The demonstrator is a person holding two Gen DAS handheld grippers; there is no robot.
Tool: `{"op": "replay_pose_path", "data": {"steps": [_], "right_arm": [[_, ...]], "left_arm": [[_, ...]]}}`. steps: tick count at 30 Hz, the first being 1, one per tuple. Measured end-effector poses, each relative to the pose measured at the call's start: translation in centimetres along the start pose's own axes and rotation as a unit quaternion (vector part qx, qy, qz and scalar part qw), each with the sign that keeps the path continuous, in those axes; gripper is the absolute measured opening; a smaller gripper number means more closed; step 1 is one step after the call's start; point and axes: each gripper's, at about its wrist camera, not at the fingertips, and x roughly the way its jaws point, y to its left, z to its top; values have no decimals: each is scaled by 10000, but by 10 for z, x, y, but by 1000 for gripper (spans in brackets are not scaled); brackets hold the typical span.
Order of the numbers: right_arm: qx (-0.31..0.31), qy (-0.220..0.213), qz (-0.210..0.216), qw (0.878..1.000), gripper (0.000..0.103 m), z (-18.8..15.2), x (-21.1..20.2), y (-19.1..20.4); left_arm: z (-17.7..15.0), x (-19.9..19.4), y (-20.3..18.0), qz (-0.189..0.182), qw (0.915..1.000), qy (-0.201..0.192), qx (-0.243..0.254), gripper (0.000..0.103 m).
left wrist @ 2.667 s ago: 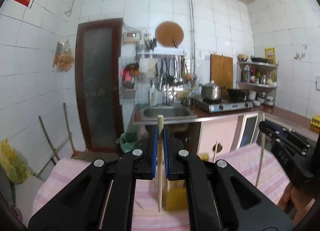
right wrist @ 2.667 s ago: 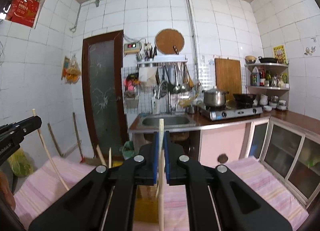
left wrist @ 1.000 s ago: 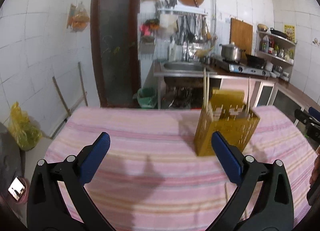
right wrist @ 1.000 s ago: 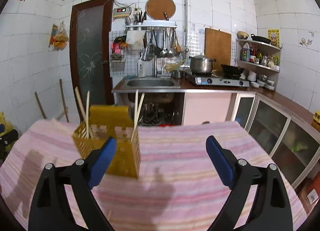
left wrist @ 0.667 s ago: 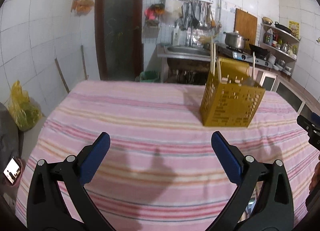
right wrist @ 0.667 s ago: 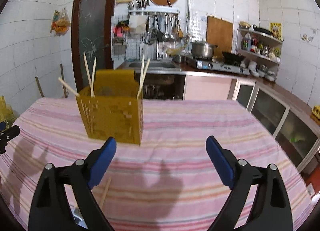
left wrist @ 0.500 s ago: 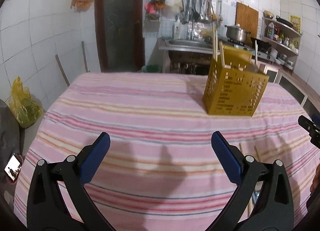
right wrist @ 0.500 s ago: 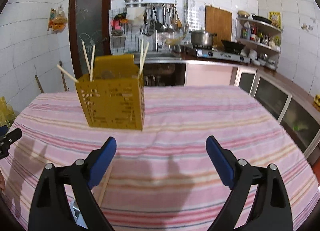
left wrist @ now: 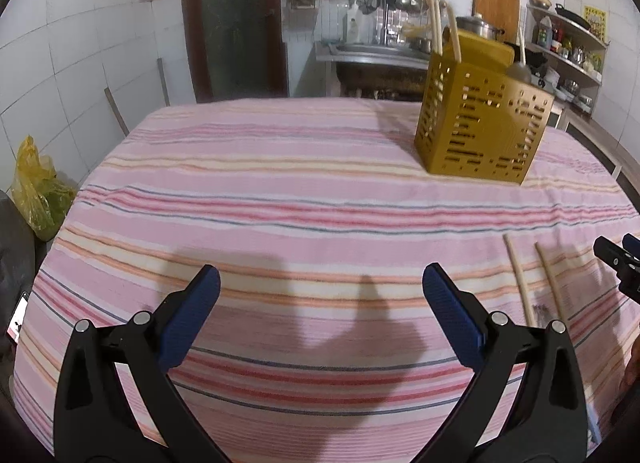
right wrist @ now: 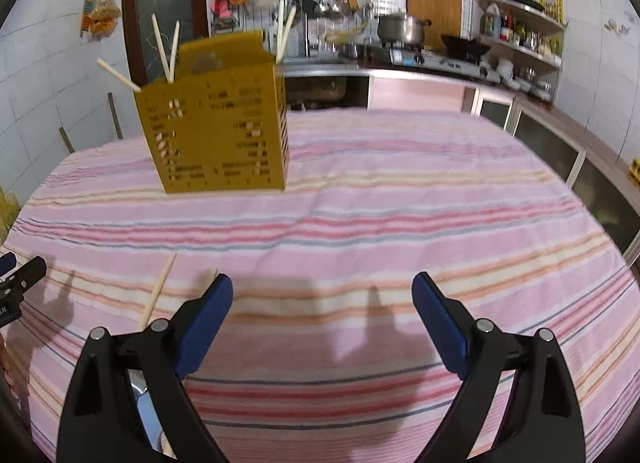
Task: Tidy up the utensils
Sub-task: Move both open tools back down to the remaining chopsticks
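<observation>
A pink striped cloth (left wrist: 280, 191) covers the desk. On it a yellow perforated utensil holder (left wrist: 480, 123) stands upright toward two o'clock in the left wrist view. Two loose chopsticks (left wrist: 520, 283) lie side by side near four o'clock, well apart from the holder.

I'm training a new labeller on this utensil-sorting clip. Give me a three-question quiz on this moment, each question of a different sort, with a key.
1. True or false: the left gripper is shut on a chopstick.
2. Multiple choice: the two loose chopsticks lie (A) inside the yellow holder, (B) flat on the striped cloth, (C) in the sink.
3. Fill in: the right gripper has its jaws ____.

Key: 1 false, its jaws stand wide and empty; 2 B; 3 open.
</observation>
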Motion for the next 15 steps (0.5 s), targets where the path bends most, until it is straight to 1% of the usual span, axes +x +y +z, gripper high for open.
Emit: {"op": "replay_pose_path", "data": {"steps": [4,7,10,13,14,15], "right_arm": [[-219,224,-82,9995,89,-2,10,22],[-371,347,-54,9987,89,1,15,40],[-541,530,-141,9970,88,0,22,57],[-612,714,-189,9954,88,-3,27,63],[-660,777,-240,9945,87,-4,29,66],[-700,811,-272,9939,80,-6,30,68]], "left_arm": [[-1,6,1,53,10000,76,4,98],[-1,6,2,84,9999,81,5,98],[0,8,3,137,9999,78,27,98],[3,8,6,205,9998,66,42,98],[4,9,8,198,9998,72,15,98],[4,9,9,182,9998,83,-21,98]]}}
